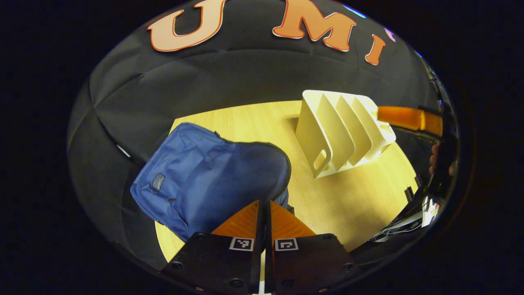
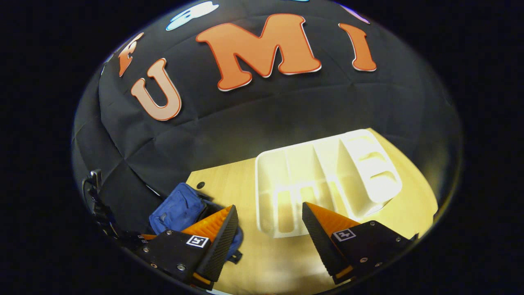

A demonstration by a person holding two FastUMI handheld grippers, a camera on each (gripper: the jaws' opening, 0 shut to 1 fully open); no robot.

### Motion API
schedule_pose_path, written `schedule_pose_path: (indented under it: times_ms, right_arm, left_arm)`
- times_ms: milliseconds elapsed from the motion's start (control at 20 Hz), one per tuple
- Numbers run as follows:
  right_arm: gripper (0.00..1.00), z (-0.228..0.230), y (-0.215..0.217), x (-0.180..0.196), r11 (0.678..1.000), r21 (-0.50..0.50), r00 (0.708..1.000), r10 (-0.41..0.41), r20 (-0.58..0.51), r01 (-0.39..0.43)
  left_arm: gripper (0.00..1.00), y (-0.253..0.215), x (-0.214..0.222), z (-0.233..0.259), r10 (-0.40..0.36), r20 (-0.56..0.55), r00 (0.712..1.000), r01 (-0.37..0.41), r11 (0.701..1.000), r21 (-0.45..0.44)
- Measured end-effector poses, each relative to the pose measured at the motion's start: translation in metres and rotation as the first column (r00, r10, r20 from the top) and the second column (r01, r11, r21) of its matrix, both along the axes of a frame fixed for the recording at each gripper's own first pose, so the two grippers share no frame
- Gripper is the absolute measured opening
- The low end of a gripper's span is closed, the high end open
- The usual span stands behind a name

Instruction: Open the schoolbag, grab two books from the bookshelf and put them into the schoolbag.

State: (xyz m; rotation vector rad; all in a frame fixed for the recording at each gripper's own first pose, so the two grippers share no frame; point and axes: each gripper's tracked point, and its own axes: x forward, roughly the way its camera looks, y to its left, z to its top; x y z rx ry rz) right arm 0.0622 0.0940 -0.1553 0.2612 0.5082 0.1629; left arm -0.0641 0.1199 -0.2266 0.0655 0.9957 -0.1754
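Two claws, one blue schoolbag, one white bookshelf w/ several slots, zero books visible in the slots.

Left gripper view: left claw (image 1: 265, 209) has its fingers pressed together, nothing between them, poised just above the near edge of the schoolbag (image 1: 204, 176). Bag lies flat on the wooden surface (image 1: 360, 196), left of the bookshelf (image 1: 342, 131); can't tell if its zip is undone. Other gripper's orange body shows at far right, beside the shelf, w/ a hand behind it.

Right gripper view: right claw (image 2: 270, 229) gapes wide, empty, aimed at the bookshelf (image 2: 327, 180) just ahead. Schoolbag (image 2: 180, 207) sits to the left, partly behind a finger.

Judgement: slots look bare, so likely the books are packed already, or none loaded. Next move calls for checking bag state, then backing both claws off.
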Motion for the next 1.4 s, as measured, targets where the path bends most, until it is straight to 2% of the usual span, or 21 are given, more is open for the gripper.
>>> schedule_pose_path:
  times_ms: [150, 300, 450, 550, 700, 850, 1000, 1100, 1200, 1400]
  right_arm:
    - [0.94, 0.011, -0.042, -0.005, 0.999, -0.028, 0.999, 0.020, 0.045, -0.019]
    - [0.95, 0.018, -0.080, -0.012, 0.998, -0.061, 0.996, 0.031, 0.082, -0.026]
    - [0.95, 0.033, -0.108, -0.017, 0.995, -0.090, 0.990, 0.044, 0.136, -0.032]
    - [0.95, 0.045, -0.123, -0.019, 0.992, -0.123, 0.982, 0.058, 0.181, -0.036]
    - [0.95, 0.060, -0.137, -0.026, 0.986, -0.159, 0.969, 0.081, 0.232, -0.045]
    - [0.96, 0.065, -0.144, -0.032, 0.984, -0.176, 0.962, 0.088, 0.260, -0.042]
    - [0.96, 0.077, -0.148, -0.034, 0.985, -0.175, 0.948, 0.064, 0.312, -0.009]
    - [0.96, 0.087, -0.148, -0.034, 0.986, -0.166, 0.936, 0.038, 0.350, 0.022]
    - [0.96, 0.091, -0.144, -0.034, 0.988, -0.150, 0.929, 0.015, 0.369, 0.044]
    - [0.96, 0.093, -0.140, -0.037, 0.984, -0.151, 0.919, -0.027, 0.394, 0.093]
  left_arm:
    - [0.08, -0.028, -0.014, 0.002, 0.060, 0.028, 0.998, -0.059, 0.997, -0.042]
    - [0.08, -0.058, -0.014, 0.026, 0.109, 0.130, 0.986, -0.099, 0.992, -0.079]
    - [0.08, -0.093, -0.005, 0.070, 0.162, 0.266, 0.950, -0.126, 0.981, -0.146]
    - [0.14, -0.116, 0.001, 0.096, 0.178, 0.355, 0.918, -0.122, 0.977, -0.177]
    - [0.41, -0.152, 0.007, 0.127, 0.167, 0.450, 0.877, -0.088, 0.977, -0.192]
    - [0.52, -0.183, 0.013, 0.145, 0.139, 0.514, 0.846, -0.045, 0.980, -0.193]
    - [0.99, -0.201, 0.018, 0.160, 0.118, 0.559, 0.821, -0.017, 0.983, -0.183]
    - [1.00, -0.203, 0.022, 0.167, 0.117, 0.585, 0.803, -0.027, 0.987, -0.159]
    - [0.99, -0.195, 0.023, 0.174, 0.133, 0.629, 0.766, -0.056, 0.988, -0.141]
    - [0.99, -0.176, 0.029, 0.207, 0.173, 0.725, 0.666, -0.119, 0.985, -0.125]
